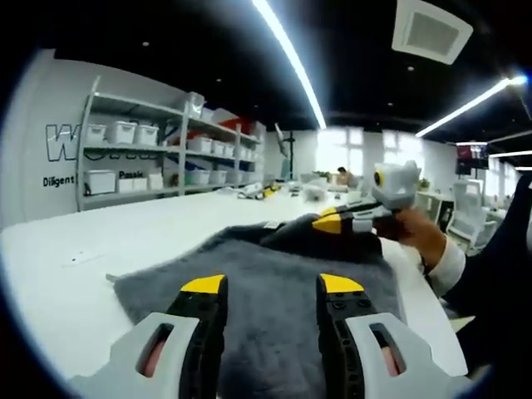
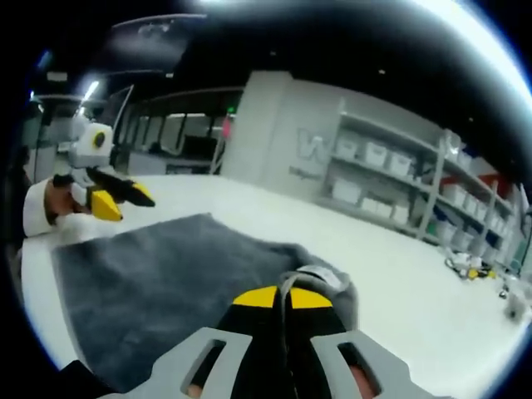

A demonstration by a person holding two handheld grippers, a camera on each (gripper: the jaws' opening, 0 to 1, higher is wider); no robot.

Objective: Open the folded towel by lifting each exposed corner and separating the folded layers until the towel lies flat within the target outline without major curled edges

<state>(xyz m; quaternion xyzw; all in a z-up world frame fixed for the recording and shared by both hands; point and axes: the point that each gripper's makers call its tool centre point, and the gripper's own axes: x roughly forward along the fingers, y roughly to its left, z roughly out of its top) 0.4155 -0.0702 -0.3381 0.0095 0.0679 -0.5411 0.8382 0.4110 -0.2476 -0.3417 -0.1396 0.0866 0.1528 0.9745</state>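
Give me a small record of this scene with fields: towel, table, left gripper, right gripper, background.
towel: grey, spread on the table, one corner lifted and bunched
table: white
left gripper: jaws open, above the towel
right gripper: jaws shut on the towel corner; in the left gripper view it shows at
background: shelves with white bins

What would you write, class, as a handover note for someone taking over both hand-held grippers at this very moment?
Left hand-held gripper: open, holding nothing, hovering over the dark grey fluffy towel.
Right hand-held gripper: shut on a towel corner, lifted off the white table.
Done: most of the towel lies spread; one fold remains bunched at the gripped corner.
Left: carry that corner outward, lay it flat, smooth curled edges. No target outline is visible to check against.
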